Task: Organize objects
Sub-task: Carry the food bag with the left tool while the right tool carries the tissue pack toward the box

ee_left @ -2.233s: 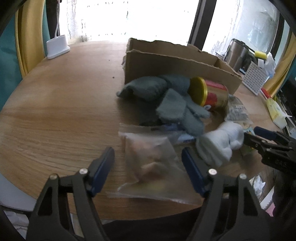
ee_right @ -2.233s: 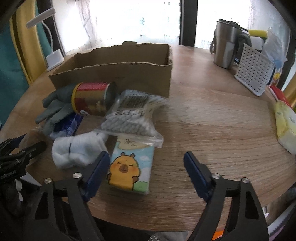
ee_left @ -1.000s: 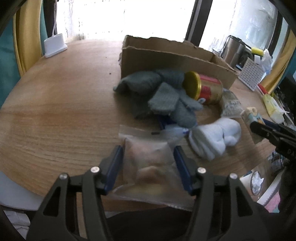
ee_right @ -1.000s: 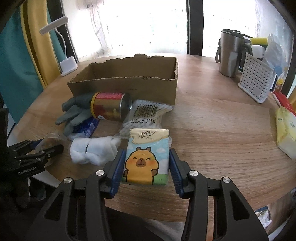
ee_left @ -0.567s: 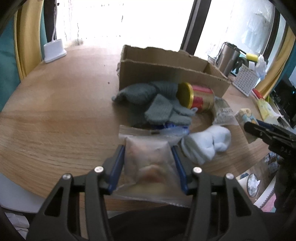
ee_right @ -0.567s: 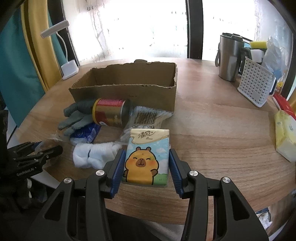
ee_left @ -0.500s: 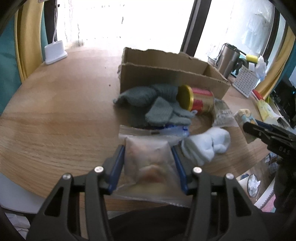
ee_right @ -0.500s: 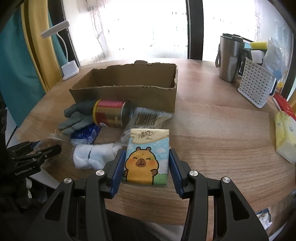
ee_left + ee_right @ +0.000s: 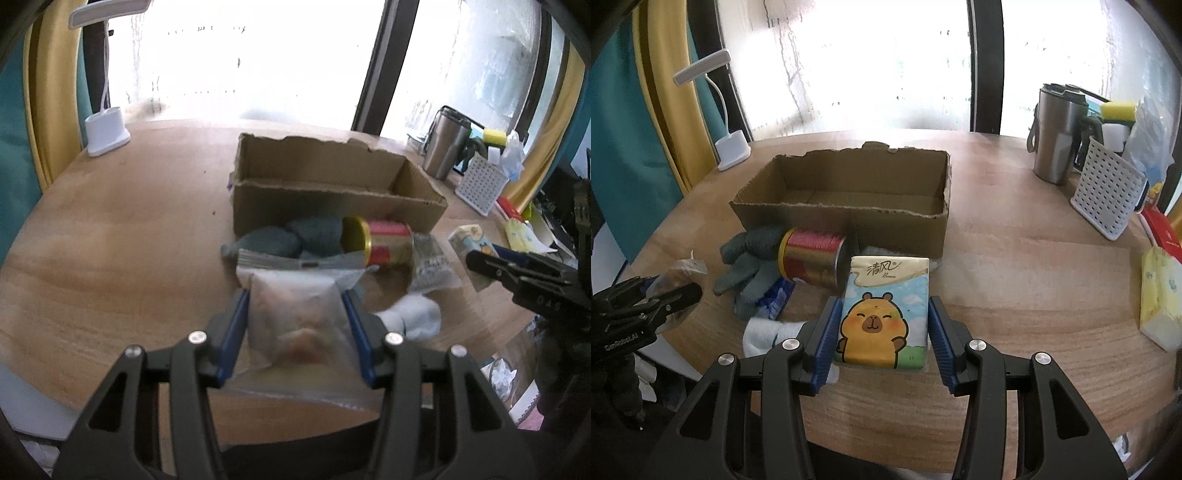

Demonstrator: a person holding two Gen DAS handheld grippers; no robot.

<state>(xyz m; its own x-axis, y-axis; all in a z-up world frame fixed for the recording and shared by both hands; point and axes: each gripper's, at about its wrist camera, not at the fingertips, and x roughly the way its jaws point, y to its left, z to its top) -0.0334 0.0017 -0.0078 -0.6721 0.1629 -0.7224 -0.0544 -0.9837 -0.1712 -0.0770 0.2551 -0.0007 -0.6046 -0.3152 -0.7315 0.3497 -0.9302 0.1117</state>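
Both hand-held grippers loaded, above the near edge of the bench (image 9: 1034,266).
Left hand-held gripper (image 9: 295,325) clamped on clear zip bag (image 9: 295,317), low centre of frame; right hand-held gripper (image 9: 882,328) clamped on capybara tissue pack (image 9: 884,310), low centre; open cardboard box (image 9: 849,199) mid-frame beyond.

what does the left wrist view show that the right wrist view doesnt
Only the left wrist view shows the clear bag face on, clamped in the left tongs. Only the right wrist view shows the capybara tissue pack face on, clamped in the right tongs, and the yellow pack at the right edge. Both show the cardboard box, red can, grey gloves and steel mug.
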